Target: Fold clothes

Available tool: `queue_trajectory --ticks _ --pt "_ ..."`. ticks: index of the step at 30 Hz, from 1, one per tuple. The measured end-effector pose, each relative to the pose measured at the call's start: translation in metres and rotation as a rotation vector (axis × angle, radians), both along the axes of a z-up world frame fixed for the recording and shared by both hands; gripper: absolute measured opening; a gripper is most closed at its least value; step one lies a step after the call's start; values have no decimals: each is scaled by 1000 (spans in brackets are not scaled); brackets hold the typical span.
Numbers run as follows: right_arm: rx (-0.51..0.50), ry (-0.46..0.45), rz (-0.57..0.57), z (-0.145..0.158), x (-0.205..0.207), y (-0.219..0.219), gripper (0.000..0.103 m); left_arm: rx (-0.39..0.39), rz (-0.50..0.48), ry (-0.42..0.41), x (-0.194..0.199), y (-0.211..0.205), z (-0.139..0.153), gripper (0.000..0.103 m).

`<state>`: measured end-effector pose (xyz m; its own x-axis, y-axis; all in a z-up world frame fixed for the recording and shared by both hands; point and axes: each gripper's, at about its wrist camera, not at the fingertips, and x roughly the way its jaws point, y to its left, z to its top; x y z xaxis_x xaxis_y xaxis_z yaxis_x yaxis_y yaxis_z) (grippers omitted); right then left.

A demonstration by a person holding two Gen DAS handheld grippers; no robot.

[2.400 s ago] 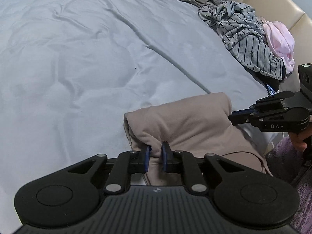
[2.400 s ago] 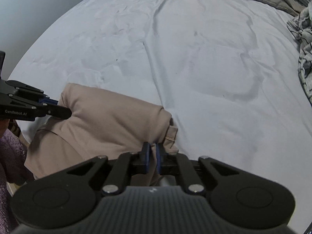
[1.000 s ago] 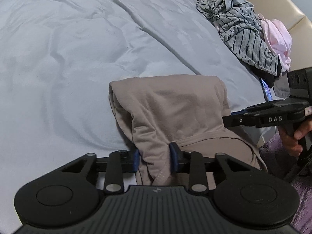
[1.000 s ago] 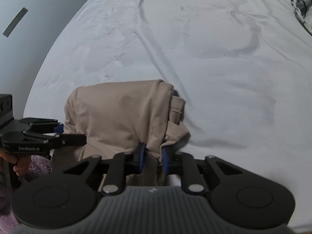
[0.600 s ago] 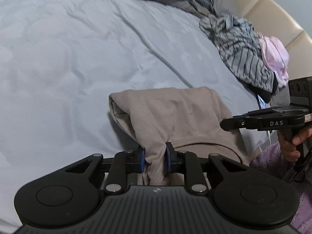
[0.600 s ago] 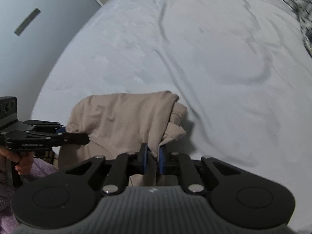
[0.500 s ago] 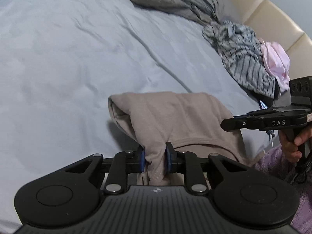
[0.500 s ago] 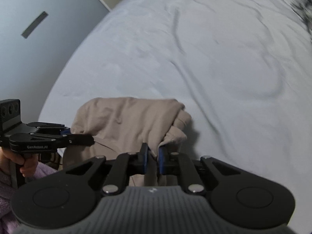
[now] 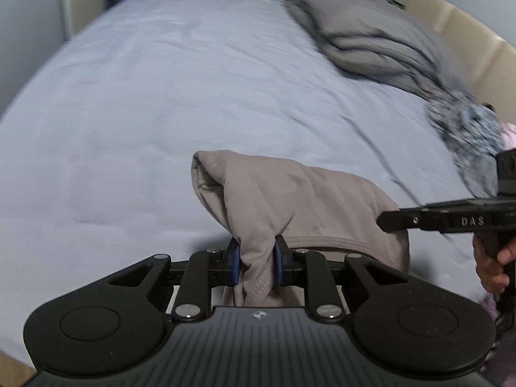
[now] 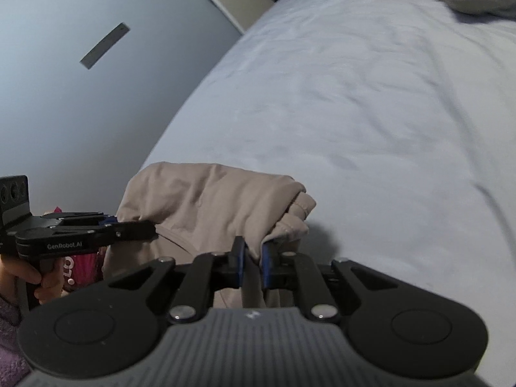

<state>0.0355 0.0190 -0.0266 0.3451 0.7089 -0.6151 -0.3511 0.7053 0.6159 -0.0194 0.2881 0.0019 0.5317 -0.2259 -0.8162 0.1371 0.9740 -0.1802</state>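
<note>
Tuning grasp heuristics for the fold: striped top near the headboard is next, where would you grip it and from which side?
Probably the striped top by its edge nearest the open sheet, coming in low from that side. It lies crumpled against the headboard with grey bedding behind, so the far sides look blocked. Blur hides any collar or hem. Both grippers are now shut on the beige garment.

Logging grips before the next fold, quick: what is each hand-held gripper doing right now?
Left hand-held gripper: shut on the beige knit garment.
Right hand-held gripper: shut on the same garment's other end.
</note>
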Motion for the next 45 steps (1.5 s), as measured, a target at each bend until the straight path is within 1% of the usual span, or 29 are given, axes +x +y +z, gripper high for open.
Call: queue_trajectory --ticks 5,9,11,14,17,20,22,24,28,31,33,34,35,36,37,39,42,44,45 --pt "17 28 51 -11 29 83 12 30 113 46 11 70 -9 17" --pt "28 69 93 -22 41 141 12 71 201 75 11 121 -19 17" --pt "36 75 109 -26 42 166 12 75 264 84 11 149 -20 16" --pt "37 98 117 -33 46 200 12 89 337 72 9 182 -21 8" --pt "4 83 120 -38 44 221 12 63 366 68 10 205 -29 7" --pt "-50 83 124 -49 43 229 12 68 382 103 11 211 -48 7" --pt "-79 94 120 -56 44 229 13 43 390 112 8 213 -61 7" --pt "-98 87 123 -62 42 224 16 28 409 112 2 216 -70 7" --pt "-120 89 113 -72 48 228 17 -17 446 107 -6 220 -81 7" --pt "-137 68 126 -72 48 232 17 -19 454 93 -9 218 -81 7" --pt "-140 53 139 -68 48 231 19 -17 458 88 -12 215 -77 8" --pt "-142 45 145 -66 46 229 23 -11 454 83 -13 213 -74 8" --pt "-151 31 150 -64 44 227 34 -2 450 77 -15 209 -70 9" --pt "-162 5 159 -59 39 226 40 11 444 70 -18 204 -65 11" --pt "-174 -27 172 -53 34 224 44 24 437 64 -21 197 -60 15" --pt "-194 -88 197 -40 24 220 43 47 419 53 -25 183 -49 21" --pt "-245 -147 220 -19 11 211 43 97 383 33 -32 158 -26 25" --pt "-273 -174 229 -6 1 203 45 144 391 21 -38 138 -9 34" --pt "-283 -185 233 -1 -4 200 45 164 399 14 -42 128 -1 46"
